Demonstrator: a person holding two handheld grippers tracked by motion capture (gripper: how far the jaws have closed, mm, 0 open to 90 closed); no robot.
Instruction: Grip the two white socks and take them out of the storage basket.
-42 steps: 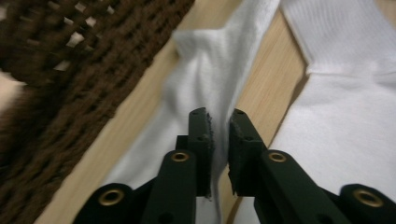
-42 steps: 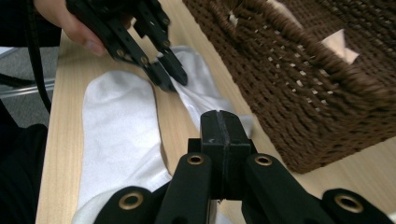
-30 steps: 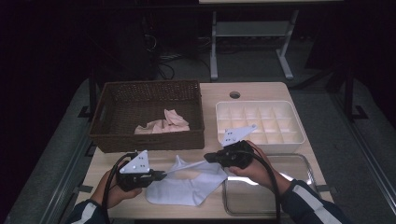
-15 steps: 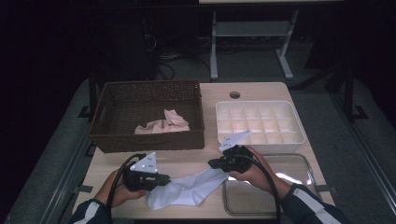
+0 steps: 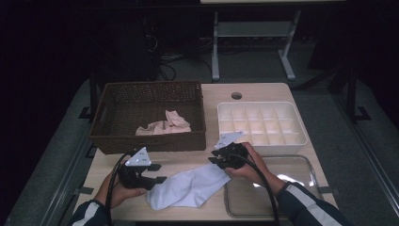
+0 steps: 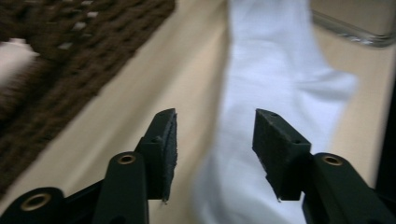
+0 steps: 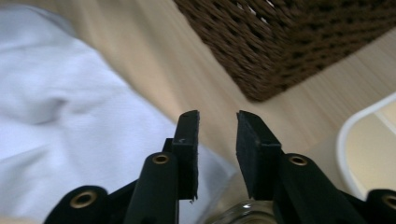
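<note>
One white sock (image 5: 188,187) flat on table (image 5: 214,96), long axis running near-left to far-right; two tools (image 5: 160,173) (image 5: 215,157) just opening, gripping nothing.

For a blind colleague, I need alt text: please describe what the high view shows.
A white sock lies flat on a wooden table between the left gripper and the right gripper, both hand-held with jaws open and nothing in them. Behind stand a brown wicker basket holding pink cloth, a white divided box and a clear tray.

Black tongs (image 5: 159,173), grey plates, striped sleeves (image 5: 308,207).
</note>
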